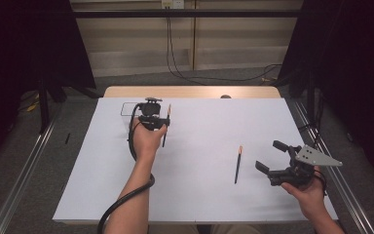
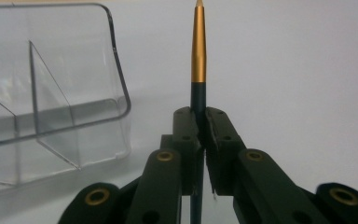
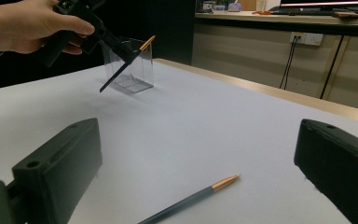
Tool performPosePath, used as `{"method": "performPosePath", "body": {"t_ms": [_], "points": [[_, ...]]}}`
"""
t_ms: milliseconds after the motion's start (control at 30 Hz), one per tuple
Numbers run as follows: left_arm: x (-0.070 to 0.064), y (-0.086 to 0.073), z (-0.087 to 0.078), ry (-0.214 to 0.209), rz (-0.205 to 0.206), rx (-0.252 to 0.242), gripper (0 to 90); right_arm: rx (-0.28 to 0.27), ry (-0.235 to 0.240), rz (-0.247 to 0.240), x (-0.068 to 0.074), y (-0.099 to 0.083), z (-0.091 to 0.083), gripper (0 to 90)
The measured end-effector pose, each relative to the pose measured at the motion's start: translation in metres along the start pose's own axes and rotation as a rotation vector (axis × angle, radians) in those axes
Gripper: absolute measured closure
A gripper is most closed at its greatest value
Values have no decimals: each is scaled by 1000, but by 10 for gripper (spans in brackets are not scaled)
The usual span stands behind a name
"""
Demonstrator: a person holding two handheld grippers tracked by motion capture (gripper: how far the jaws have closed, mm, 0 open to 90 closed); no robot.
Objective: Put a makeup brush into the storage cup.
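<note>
My left gripper (image 1: 166, 120) is shut on a dark pen with a gold tip (image 1: 167, 113), held in the air at the far left of the white table. In the left gripper view the jaws (image 2: 198, 119) pinch the pen's barrel and its gold tip (image 2: 198, 51) points away. A clear plastic holder with dividers (image 2: 51, 93) stands just left of it, also seen in the high view (image 1: 128, 108). A second dark pen with a gold tip (image 1: 237, 164) lies flat on the table. My right gripper (image 1: 269, 155) is open beside that pen, which lies between the wide-apart jaws (image 3: 191, 198).
White sheet (image 1: 199, 195) covers the table, with a wooden edge (image 1: 190, 91) at the far side. Metal rails (image 1: 24, 165) run along both sides of the table. Cables hang from a wall socket (image 1: 171, 48) behind. The left hand and its gripper (image 3: 116, 44) appear far off in the right gripper view.
</note>
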State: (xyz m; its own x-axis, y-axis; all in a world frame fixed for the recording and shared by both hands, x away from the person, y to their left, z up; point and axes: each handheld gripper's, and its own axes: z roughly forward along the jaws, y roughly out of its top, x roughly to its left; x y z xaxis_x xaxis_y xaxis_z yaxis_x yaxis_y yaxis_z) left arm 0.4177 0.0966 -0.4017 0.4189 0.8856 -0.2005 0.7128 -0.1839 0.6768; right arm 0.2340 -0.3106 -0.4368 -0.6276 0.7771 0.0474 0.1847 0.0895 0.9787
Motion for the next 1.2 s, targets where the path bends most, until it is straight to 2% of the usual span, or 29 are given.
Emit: {"method": "performPosePath", "body": {"t_ms": [167, 533, 633, 833, 1133, 1200], "points": [[-1, 0, -4, 0, -4, -83, 837, -4, -1, 5, 0, 0, 0, 3], [-3, 0, -11, 0, 31, -204, 837, -6, 0, 3, 0, 0, -1, 3], [-2, -1, -11, -15, 11, -240, 837, -4, -1, 3, -1, 0, -1, 3], [1, -1, -15, 16, 50, -303, 837, -8, -2, 0, 0, 0, -1, 3], [4, -2, -21, 24, 40, -396, 837, -4, 3, -4, 0, 0, 1, 3], [3, -2, -22, 14, 20, -422, 837, -2, 3, -5, 1, 0, 1, 3]]}}
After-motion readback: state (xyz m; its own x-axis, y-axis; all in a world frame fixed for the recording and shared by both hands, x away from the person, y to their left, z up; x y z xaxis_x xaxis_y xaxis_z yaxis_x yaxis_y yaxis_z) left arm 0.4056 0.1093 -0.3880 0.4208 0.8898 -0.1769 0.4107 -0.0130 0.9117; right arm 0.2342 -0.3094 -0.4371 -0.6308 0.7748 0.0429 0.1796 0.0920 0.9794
